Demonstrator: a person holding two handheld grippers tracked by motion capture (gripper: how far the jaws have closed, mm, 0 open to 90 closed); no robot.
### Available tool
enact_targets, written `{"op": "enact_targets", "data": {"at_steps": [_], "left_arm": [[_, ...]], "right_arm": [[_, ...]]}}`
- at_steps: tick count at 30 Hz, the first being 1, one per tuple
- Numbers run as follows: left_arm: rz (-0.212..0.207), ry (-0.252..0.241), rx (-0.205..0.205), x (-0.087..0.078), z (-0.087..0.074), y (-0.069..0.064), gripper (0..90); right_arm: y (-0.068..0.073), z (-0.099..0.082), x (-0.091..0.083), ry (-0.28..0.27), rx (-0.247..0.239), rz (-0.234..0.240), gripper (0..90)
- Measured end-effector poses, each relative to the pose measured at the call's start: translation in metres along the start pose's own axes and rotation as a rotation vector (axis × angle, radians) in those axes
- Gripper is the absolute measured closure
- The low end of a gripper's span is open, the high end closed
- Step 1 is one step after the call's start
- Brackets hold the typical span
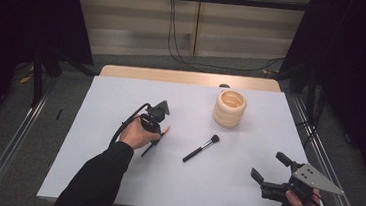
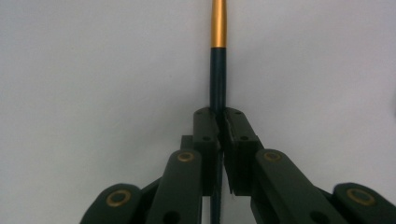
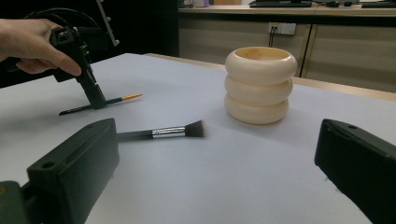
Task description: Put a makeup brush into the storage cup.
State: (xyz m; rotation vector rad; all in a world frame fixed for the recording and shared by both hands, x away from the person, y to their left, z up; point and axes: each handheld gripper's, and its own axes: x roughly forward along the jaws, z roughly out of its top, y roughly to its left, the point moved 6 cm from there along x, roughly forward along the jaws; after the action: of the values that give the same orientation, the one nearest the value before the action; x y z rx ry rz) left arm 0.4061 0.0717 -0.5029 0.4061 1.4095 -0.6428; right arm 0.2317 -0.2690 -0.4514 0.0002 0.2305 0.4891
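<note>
My left gripper [image 1: 153,138] points down at the table's left middle and is shut on a thin brush [image 2: 217,70] with a dark handle and a gold ferrule; in the left gripper view the pads [image 2: 208,128] clamp the handle. From the right gripper view that thin brush [image 3: 100,102] lies low over the table under the left gripper [image 3: 95,100]. A black makeup brush [image 1: 200,148] with a silver ferrule lies flat at the centre. A cream ribbed holder [image 1: 230,107] stands at the back right. My right gripper [image 1: 270,168] is open near the front right corner, holding nothing.
The white table top [image 1: 121,97] ends in a wooden strip at the back. Metal rails run along both sides of the table. Cables hang down the wall behind.
</note>
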Motion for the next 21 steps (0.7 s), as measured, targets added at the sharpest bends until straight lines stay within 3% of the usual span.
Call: {"op": "enact_targets", "data": {"at_steps": [11, 21], "left_arm": [[-0.036, -0.112, -0.025, -0.012, 0.000, 0.000, 84.7], [-0.074, -0.251, -0.007, -0.027, 0.000, -0.002, 84.7]], "right_arm": [[0.000, 0.000, 0.000, 0.005, -0.003, 0.006, 0.0], [0.000, -0.001, 0.000, 0.006, -0.002, 0.005, 0.0]]}}
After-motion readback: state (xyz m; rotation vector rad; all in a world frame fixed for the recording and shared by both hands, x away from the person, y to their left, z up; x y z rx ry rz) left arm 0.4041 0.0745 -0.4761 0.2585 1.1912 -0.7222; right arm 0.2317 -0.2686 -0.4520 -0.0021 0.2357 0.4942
